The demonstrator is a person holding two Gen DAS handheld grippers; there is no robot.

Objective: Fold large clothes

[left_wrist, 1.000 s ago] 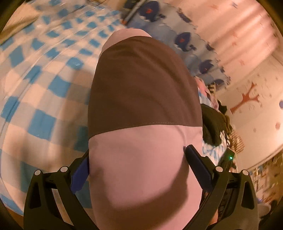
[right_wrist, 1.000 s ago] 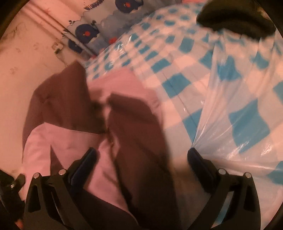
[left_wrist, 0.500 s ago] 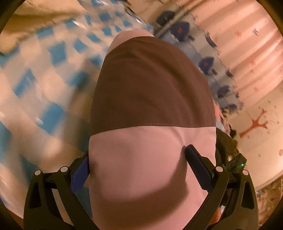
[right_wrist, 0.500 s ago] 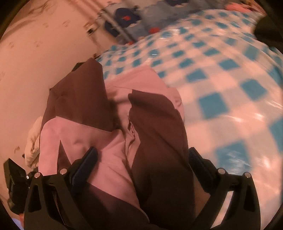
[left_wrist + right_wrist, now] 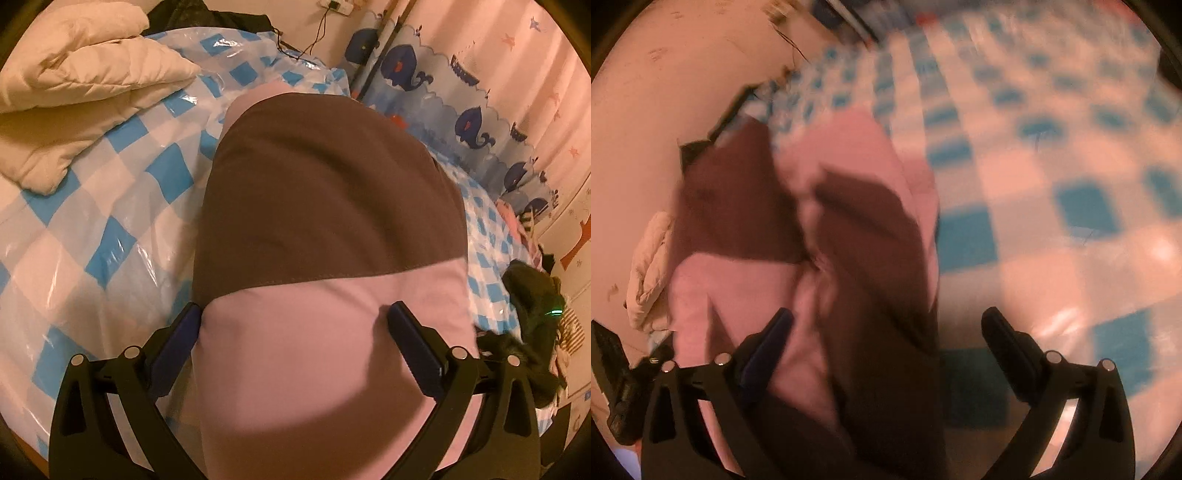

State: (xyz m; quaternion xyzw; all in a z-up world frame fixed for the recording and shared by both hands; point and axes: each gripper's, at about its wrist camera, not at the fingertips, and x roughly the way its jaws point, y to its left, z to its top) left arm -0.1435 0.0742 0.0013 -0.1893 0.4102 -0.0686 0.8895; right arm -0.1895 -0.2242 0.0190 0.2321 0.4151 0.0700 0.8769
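Note:
A large pink and brown garment fills the left wrist view. It drapes over my left gripper and hangs forward above the bed, hiding the gap between the fingers. Both left fingers stand wide apart at the garment's edges, so the gripper is open. In the blurred right wrist view the same garment hangs bunched and creased over the left half of my right gripper. That gripper is open too, and its right finger is bare above the bed cover.
The bed has a blue and white checked plastic cover. A cream quilt lies at its far left corner. Whale-print curtains hang behind the bed. Dark clothes are piled at the right. A wall stands left in the right view.
Both views have swung over the bed with the garment still draped on the grippers. The cream quilt has come into the left view. The right view is now motion-blurred.

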